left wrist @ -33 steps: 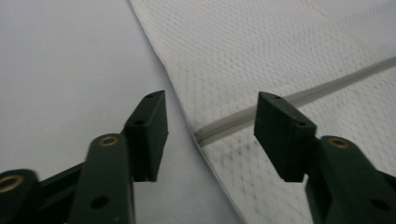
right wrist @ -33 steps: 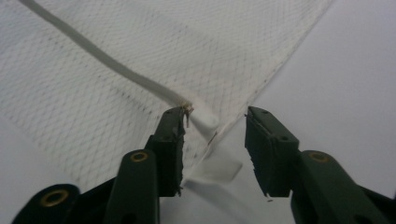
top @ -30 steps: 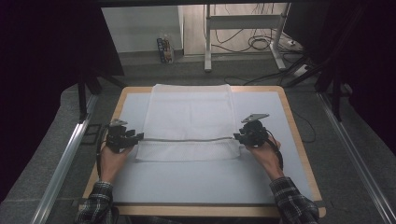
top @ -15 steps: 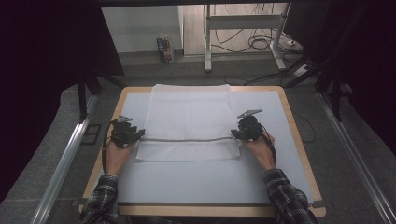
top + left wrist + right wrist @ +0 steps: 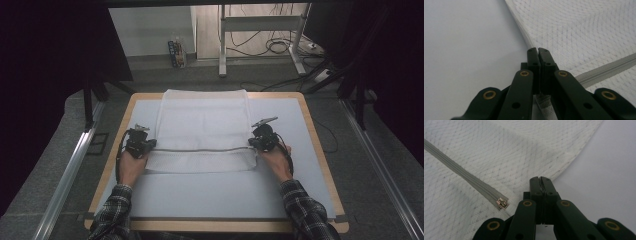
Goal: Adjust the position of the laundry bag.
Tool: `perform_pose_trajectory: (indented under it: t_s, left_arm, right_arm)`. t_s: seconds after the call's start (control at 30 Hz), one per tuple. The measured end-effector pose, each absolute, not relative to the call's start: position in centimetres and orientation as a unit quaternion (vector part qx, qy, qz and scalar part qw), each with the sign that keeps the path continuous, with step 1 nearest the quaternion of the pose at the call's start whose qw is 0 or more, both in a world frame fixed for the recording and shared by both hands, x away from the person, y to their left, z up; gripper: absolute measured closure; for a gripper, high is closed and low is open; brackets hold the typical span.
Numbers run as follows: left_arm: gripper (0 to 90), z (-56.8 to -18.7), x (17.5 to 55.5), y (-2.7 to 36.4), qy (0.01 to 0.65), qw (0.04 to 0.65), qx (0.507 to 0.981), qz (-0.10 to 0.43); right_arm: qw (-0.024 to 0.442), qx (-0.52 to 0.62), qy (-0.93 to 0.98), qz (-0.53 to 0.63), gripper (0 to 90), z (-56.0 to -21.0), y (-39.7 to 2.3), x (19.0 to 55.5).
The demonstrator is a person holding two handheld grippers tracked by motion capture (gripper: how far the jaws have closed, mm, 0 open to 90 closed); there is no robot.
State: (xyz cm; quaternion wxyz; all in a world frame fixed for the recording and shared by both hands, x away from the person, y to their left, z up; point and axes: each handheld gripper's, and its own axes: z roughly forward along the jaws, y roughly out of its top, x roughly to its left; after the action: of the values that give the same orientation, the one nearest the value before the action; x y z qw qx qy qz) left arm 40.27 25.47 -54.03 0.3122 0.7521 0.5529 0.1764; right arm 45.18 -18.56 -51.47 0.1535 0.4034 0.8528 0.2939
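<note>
while both grippers pinch white mesh zippered bag (image 5: 202, 125) at side edges on grey mat (image 5: 210, 192): left gripper (image 5: 538, 51) clamped on left edge, right gripper (image 5: 540, 179) on right edge, zipper pull (image 5: 502, 203) just left of its jaws. judgement: lift both evenly, keep zipper (image 5: 200, 149) taut, avoid snagging pull.

A white mesh bag (image 5: 202, 125) with a fine dotted weave is crossed by a grey zipper (image 5: 464, 180). Black grippers with brass rivets (image 5: 524, 73) and dark plaid sleeves (image 5: 116, 217) are seen.
</note>
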Motion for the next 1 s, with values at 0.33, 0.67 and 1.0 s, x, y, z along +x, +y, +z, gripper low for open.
perform_pose_trajectory:
  t_s: [0.33, 0.67, 1.0]
  left_arm:
    - [89.8, -52.9, 39.0, 25.8, 0.538, 0.341, 0.756, 0.152]
    - [89.8, -52.4, 37.2, 25.2, 0.511, 0.341, 0.775, 0.151]
    - [89.9, -51.6, 35.2, 24.9, 0.496, 0.354, 0.780, 0.144]
  right_arm:
    - [0.165, 0.392, 0.855, 0.298, 88.9, -50.3, -19.0, 44.0]
    - [0.166, 0.380, 0.854, 0.313, 88.9, -49.1, -20.2, 42.0]
    - [0.172, 0.368, 0.860, 0.309, 88.9, -48.2, -20.8, 39.7]
